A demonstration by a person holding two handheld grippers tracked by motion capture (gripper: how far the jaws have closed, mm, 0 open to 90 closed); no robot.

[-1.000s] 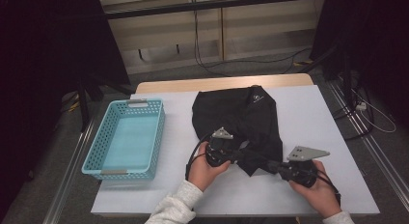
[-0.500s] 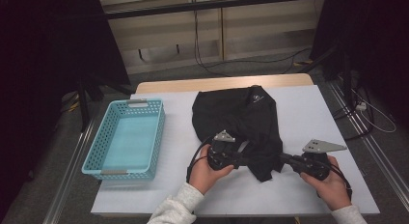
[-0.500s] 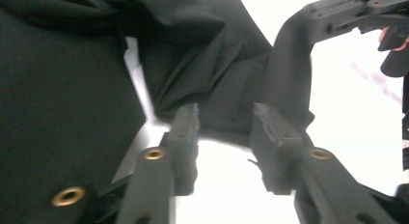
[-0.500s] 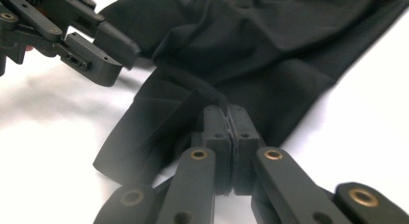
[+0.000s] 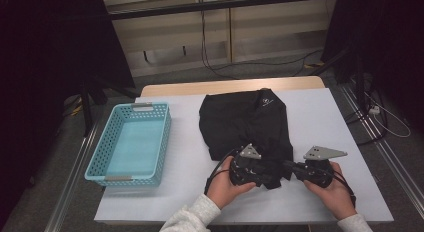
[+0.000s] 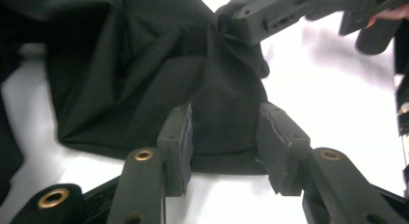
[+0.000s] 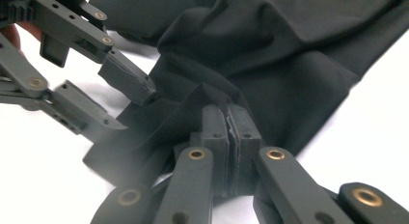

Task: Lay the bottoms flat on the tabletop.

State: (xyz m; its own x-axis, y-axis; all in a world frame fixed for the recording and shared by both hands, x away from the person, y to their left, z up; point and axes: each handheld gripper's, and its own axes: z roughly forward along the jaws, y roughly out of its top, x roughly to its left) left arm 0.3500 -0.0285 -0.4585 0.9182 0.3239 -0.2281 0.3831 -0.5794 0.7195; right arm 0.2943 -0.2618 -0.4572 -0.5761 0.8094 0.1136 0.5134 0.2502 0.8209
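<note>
Black cloth of the garment (image 5: 245, 124) lies on the white table (image 5: 320, 112), its near corner bunched between both hands. Since a second ago the left gripper (image 6: 224, 144) has let go, its jaws just opening, fabric loose between them. The right gripper (image 7: 227, 137) stays clamped on a fold.

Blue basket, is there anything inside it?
No, the blue basket shows a bare bottom in the high view, and the black garment lies beside it on the table.
</note>
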